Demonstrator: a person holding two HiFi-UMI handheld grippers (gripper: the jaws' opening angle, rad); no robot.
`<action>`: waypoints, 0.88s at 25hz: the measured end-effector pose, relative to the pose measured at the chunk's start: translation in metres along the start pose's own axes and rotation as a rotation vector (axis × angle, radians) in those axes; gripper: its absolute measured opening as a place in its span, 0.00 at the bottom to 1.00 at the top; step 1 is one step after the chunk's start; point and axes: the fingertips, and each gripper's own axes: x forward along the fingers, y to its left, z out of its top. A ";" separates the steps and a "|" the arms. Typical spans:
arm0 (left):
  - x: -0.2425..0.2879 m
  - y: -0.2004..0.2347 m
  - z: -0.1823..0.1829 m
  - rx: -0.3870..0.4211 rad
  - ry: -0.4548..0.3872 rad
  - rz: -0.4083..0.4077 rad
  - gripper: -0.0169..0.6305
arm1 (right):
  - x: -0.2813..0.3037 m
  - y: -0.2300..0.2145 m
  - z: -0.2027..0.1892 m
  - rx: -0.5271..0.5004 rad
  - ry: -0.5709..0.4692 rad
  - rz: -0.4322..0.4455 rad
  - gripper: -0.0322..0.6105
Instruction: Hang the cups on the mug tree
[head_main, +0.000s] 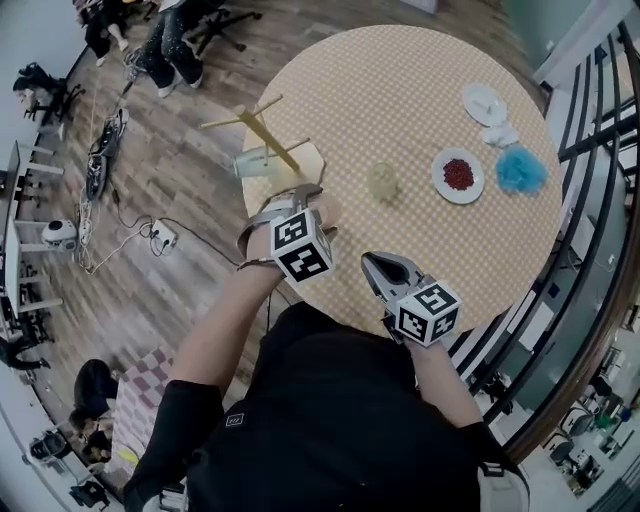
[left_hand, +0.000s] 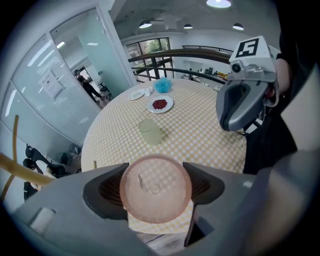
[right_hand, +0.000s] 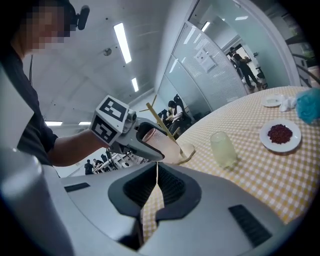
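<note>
A pink see-through cup (left_hand: 155, 188) sits between the jaws of my left gripper (left_hand: 156, 186), which is shut on it and held above the table's near edge. In the head view that gripper (head_main: 298, 206) hangs just in front of the wooden mug tree (head_main: 264, 131). A pale clear cup (head_main: 254, 162) rests against the tree's stem; whether it hangs on a peg I cannot tell. A yellow-green cup (head_main: 382, 182) stands upright on the checked table (head_main: 400, 80). My right gripper (right_hand: 156, 176) is shut and empty, near the table's front edge (head_main: 384, 270).
A white plate of red bits (head_main: 458, 174), a blue fluffy thing (head_main: 521, 170) and a white saucer (head_main: 485, 103) lie at the table's right. A dark railing (head_main: 590, 130) runs along the right side. People stand far off at the upper left.
</note>
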 end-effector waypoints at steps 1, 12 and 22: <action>-0.006 0.000 -0.003 -0.003 -0.006 0.006 0.53 | 0.004 0.004 0.000 -0.007 0.005 0.007 0.08; -0.070 0.007 -0.036 0.078 -0.043 0.075 0.53 | 0.050 0.054 -0.003 -0.038 0.018 -0.003 0.08; -0.105 0.025 -0.035 0.046 -0.081 0.153 0.53 | 0.044 0.055 -0.002 -0.054 0.020 -0.011 0.08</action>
